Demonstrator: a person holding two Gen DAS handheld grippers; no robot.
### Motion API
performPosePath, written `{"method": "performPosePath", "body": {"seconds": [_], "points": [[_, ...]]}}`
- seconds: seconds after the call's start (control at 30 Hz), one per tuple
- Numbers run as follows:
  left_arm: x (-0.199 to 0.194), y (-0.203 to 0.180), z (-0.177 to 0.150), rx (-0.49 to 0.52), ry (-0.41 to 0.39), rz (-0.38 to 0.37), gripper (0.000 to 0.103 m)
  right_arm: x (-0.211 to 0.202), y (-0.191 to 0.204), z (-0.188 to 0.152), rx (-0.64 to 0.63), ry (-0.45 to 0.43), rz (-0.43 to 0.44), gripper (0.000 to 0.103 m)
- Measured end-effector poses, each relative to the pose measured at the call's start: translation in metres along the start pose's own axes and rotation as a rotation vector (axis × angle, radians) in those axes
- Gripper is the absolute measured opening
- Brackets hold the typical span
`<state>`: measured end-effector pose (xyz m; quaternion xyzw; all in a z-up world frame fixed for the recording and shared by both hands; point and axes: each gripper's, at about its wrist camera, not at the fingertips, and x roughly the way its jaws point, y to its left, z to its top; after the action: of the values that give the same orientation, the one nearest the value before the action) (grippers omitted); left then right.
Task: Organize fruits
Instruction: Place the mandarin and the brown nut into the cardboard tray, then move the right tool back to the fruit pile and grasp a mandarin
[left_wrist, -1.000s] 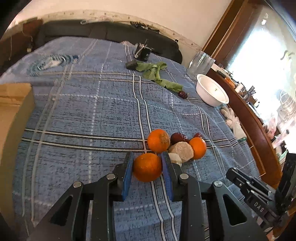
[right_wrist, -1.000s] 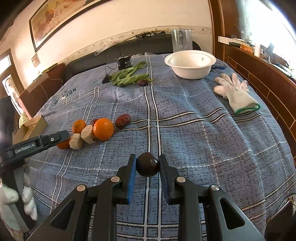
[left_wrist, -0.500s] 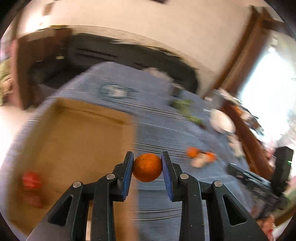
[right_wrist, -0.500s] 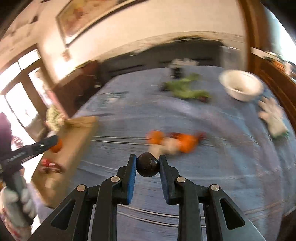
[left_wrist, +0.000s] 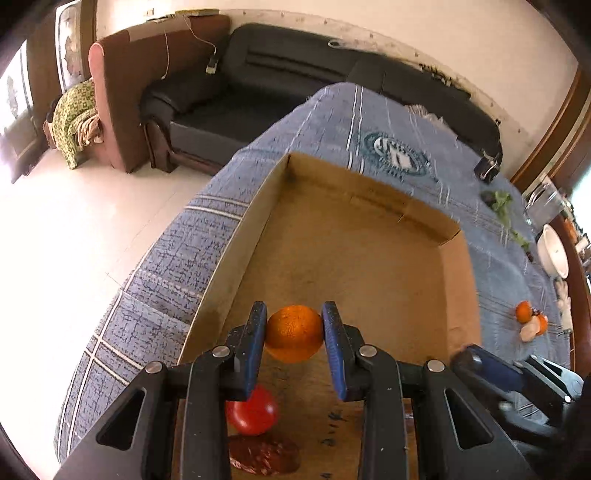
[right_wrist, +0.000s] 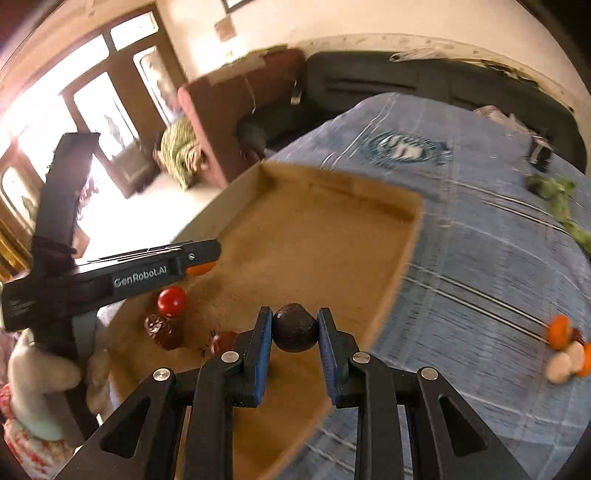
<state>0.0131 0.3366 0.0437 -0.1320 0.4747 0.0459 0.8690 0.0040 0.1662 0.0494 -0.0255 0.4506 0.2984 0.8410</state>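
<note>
My left gripper (left_wrist: 294, 338) is shut on an orange (left_wrist: 293, 338) and holds it over the near part of a shallow cardboard box (left_wrist: 354, 254). A red tomato (left_wrist: 253, 410) and a dark red date (left_wrist: 264, 456) lie in the box below it. My right gripper (right_wrist: 294, 328) is shut on a dark round fruit (right_wrist: 294, 327) above the box's (right_wrist: 314, 240) near right part. In the right wrist view the left gripper (right_wrist: 195, 267) shows at the left with the orange, above the tomato (right_wrist: 171, 301) and dates (right_wrist: 162, 330).
The box sits on a blue plaid tablecloth (left_wrist: 399, 122) near the table's left edge. Several oranges and pale fruits (right_wrist: 567, 349) lie on the cloth far right. Green leaves (right_wrist: 554, 197), a white bowl (left_wrist: 553, 251) and a dark sofa (left_wrist: 295, 74) lie beyond.
Both grippers have swung left from the fruit pile with their fruits still held and are now over the cardboard box.
</note>
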Motion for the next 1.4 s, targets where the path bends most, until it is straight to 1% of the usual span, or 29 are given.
{"method": "performPosePath", "body": {"seconds": [0.17,0.27,0.37,0.43,0.5,0.57,0.63,0.7,0.77,0.87,0.9,0.97,1.03,1.13,1.2,1.27,1.4], "points": [[0.011,0.007,0.001,-0.024,0.019,-0.022,0.03,0.034,0.009,0.008,-0.006,0.052,-0.016,0.028],[0.011,0.01,0.003,-0.037,0.017,-0.036,0.03,0.042,0.012,0.007,-0.017,0.065,-0.027,0.028],[0.012,0.013,0.003,-0.043,0.019,-0.044,0.033,0.05,0.015,0.008,-0.031,0.068,-0.035,0.028],[0.009,0.015,0.002,-0.05,0.011,-0.05,0.04,0.051,0.016,0.008,-0.034,0.071,-0.031,0.028],[0.004,0.016,0.001,-0.055,-0.001,-0.048,0.041,0.049,0.018,0.008,-0.042,0.066,-0.033,0.029],[-0.001,0.017,0.0,-0.063,-0.007,-0.047,0.042,0.043,0.019,0.008,-0.047,0.05,-0.035,0.033],[-0.009,0.017,-0.002,-0.079,-0.02,-0.055,0.043,0.036,0.018,0.008,-0.043,0.033,-0.032,0.039],[-0.022,0.015,-0.003,-0.089,-0.045,-0.059,0.043,0.026,0.016,0.008,-0.033,0.014,-0.023,0.041],[-0.037,0.009,-0.006,-0.089,-0.077,-0.072,0.047,0.015,0.012,0.006,-0.018,-0.006,-0.016,0.042],[-0.062,-0.005,-0.012,-0.08,-0.123,-0.111,0.057,-0.004,0.002,0.001,0.011,-0.034,-0.006,0.046],[-0.071,-0.013,-0.014,-0.07,-0.138,-0.126,0.061,-0.011,-0.003,-0.002,0.024,-0.045,-0.003,0.048],[-0.083,-0.032,-0.021,-0.039,-0.152,-0.151,0.063,-0.027,-0.015,-0.008,0.052,-0.067,-0.004,0.05],[-0.089,-0.05,-0.026,-0.009,-0.152,-0.183,0.066,-0.041,-0.028,-0.016,0.081,-0.084,-0.007,0.051],[-0.093,-0.089,-0.038,0.058,-0.13,-0.259,0.068,-0.066,-0.063,-0.032,0.15,-0.114,-0.036,0.052],[-0.088,-0.117,-0.049,0.106,-0.102,-0.305,0.069,-0.082,-0.088,-0.044,0.19,-0.128,-0.071,0.053],[-0.079,-0.141,-0.06,0.145,-0.07,-0.332,0.069,-0.098,-0.117,-0.057,0.238,-0.138,-0.12,0.053],[-0.048,-0.187,-0.086,0.207,0.036,-0.381,0.069,-0.134,-0.188,-0.091,0.397,-0.158,-0.211,0.052]]}}
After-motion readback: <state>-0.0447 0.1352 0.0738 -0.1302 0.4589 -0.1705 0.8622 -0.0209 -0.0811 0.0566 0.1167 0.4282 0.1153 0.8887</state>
